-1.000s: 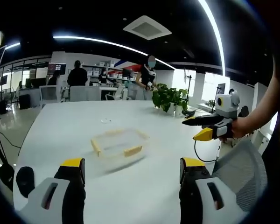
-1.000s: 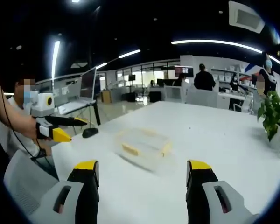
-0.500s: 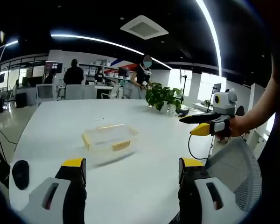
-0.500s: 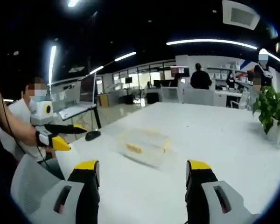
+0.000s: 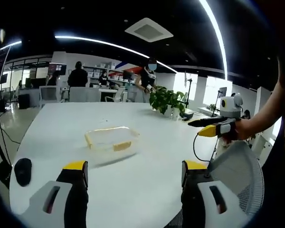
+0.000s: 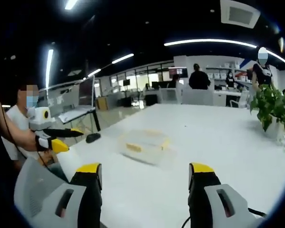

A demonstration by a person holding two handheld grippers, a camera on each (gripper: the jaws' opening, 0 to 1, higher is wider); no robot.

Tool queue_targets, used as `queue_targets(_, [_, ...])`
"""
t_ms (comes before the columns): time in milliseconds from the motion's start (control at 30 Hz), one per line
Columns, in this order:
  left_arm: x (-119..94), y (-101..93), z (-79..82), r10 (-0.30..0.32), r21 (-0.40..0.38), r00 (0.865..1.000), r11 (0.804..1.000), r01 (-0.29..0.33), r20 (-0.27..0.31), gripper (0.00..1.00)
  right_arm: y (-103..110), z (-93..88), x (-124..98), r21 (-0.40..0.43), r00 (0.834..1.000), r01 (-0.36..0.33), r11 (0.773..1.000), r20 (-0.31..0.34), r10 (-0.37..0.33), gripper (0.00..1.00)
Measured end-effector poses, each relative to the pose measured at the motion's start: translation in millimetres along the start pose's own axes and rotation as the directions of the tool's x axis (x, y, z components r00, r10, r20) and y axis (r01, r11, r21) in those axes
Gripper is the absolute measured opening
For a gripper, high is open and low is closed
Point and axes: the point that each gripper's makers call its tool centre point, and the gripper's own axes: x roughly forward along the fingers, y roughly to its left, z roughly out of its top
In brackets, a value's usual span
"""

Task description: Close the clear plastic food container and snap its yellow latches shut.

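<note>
Clear container (image 5: 111, 138) w/ yellow latches (image 5: 121, 146) sat mid white table (image 5: 147, 190). Both tongs, left gripper (image 5: 131, 172) & right gripper (image 6: 145, 174), gaped wide, empty, had pulled back slightly; latching not begun.

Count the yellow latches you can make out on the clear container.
2 in the left gripper view: one latch on the container's left end, one latch on its near side. Others may be hidden on the far sides; the picture is too blurred to tell.
</note>
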Motion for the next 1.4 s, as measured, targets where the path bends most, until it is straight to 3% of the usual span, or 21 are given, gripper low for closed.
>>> queue_targets(300, [-3, -28.6, -9.8, -0.023, 0.003, 1.000, 1.000, 0.023, -0.012, 0.79, 12, -0.4, -23, -0.004, 0.999, -0.039, 0.999, 0.003, 0.039, 0.75])
queue_targets(533, [-3, -43.7, -20.1, -0.029, 0.005, 0.999, 1.000, 0.029, -0.018, 0.78, 12, -2.3, -19, -0.004, 0.999, -0.032, 0.999, 0.015, 0.032, 0.75])
queue_targets(867, [3, -50.1, -35.9, -0.028, 0.105, 0.998, 0.994, 0.035, -0.064, 0.71, 16, -9.5, -20, -0.018, 0.999, -0.046, 0.999, -0.010, 0.046, 0.74])
queue_targets(1100, [3, -41.6, -43.0, -0.009, 0.079, 0.997, 0.997, 0.016, -0.083, 0.72, 27, -22.9, -15, -0.065, 0.995, -0.078, 0.995, -0.064, 0.074, 0.72])
queue_targets(1400, [4, -41.5, -48.4, -0.008, 0.080, 0.993, 0.997, 0.017, -0.114, 0.70, 39, -26.5, -13, -0.122, 0.993, -0.103, 0.987, -0.066, 0.096, 0.68])
